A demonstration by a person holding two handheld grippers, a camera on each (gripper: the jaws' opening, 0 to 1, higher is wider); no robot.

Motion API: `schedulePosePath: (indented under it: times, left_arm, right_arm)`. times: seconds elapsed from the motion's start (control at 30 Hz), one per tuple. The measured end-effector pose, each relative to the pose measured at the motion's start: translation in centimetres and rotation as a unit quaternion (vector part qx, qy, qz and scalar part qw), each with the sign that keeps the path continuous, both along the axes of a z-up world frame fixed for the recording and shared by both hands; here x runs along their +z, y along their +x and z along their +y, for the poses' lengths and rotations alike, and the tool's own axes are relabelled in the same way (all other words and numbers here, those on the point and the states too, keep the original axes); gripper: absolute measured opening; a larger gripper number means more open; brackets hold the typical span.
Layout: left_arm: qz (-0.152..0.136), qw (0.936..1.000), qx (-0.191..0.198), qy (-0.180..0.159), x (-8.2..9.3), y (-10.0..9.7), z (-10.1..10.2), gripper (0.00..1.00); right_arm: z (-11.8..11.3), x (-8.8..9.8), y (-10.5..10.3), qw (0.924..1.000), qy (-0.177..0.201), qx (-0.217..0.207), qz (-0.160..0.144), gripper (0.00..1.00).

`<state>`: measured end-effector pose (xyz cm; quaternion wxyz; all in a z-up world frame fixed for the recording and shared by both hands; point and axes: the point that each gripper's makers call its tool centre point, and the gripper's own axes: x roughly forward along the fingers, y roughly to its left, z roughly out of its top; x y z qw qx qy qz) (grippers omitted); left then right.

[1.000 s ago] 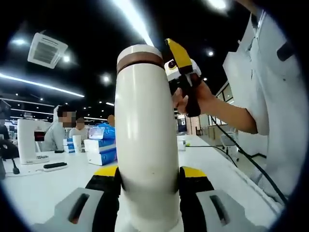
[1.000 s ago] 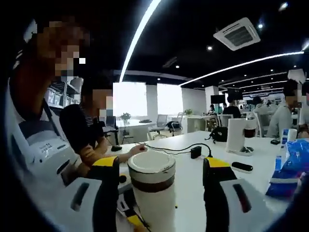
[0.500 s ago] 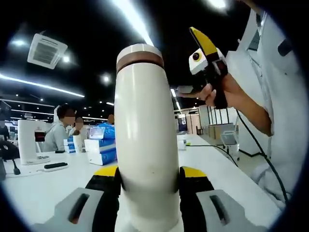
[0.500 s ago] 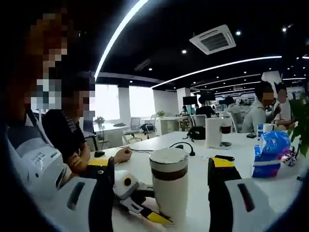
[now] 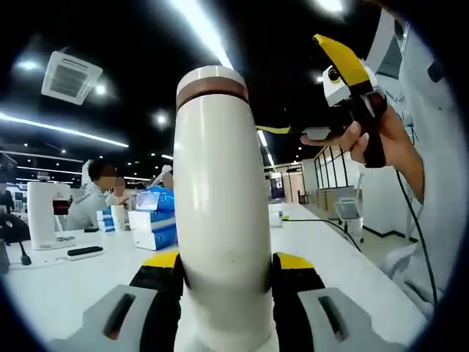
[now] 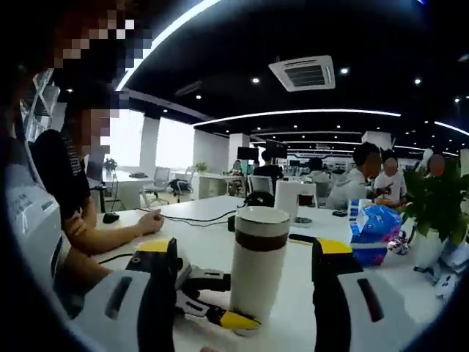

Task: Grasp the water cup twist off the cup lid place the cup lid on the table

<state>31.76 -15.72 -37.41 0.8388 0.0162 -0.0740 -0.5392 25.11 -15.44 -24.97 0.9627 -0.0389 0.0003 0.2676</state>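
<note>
In the left gripper view we are seeing the left gripper [image 5: 223,282] clenching the water cup [image 5: 221,213] low on its cream body, one yellow-and-black jaw pressing on each side; the cup is standing upright between them, and its cup lid [image 5: 212,81], with a brown band under the pale top, is sitting on the cup. To the right of the lid, the right gripper [image 5: 311,125] is hanging in the air, held by a hand [image 5: 381,143]; it is apart from the cup and not touching the lid.

In the right gripper view we are looking along the right gripper [image 6: 242,268], whose jaws are standing wide apart and gripping nothing; the water cup [image 6: 258,264] is rising between them without contact, the lid [image 6: 261,222] on top of it; at the base of the cup the left gripper [image 6: 209,301] is coming in from the left, its yellow tips against the cup.

The white table [image 6: 212,249] is carrying a black cable [image 6: 190,218] and a blue package [image 6: 374,227]; other people are sitting farther back; a green plant [image 6: 432,209] is standing at the right.
</note>
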Motion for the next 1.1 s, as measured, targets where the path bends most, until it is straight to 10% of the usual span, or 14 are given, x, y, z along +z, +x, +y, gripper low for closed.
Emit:
schedulePosePath:
  times: [0.47, 1.1]
  left_arm:
    - [-0.001, 1.0, 0.0, 0.002, -0.1, 0.0, 0.0, 0.49]
    - [-0.001, 1.0, -0.001, 0.0, -0.1, -0.3, 0.0, 0.49]
  right_arm:
    - [1.2, 0.5, 5.6, 0.9993, 0.034, -0.006, 0.012, 0.66]
    - [1.4, 1.0, 5.6, 0.9992, 0.028, 0.028, -0.007, 0.46]
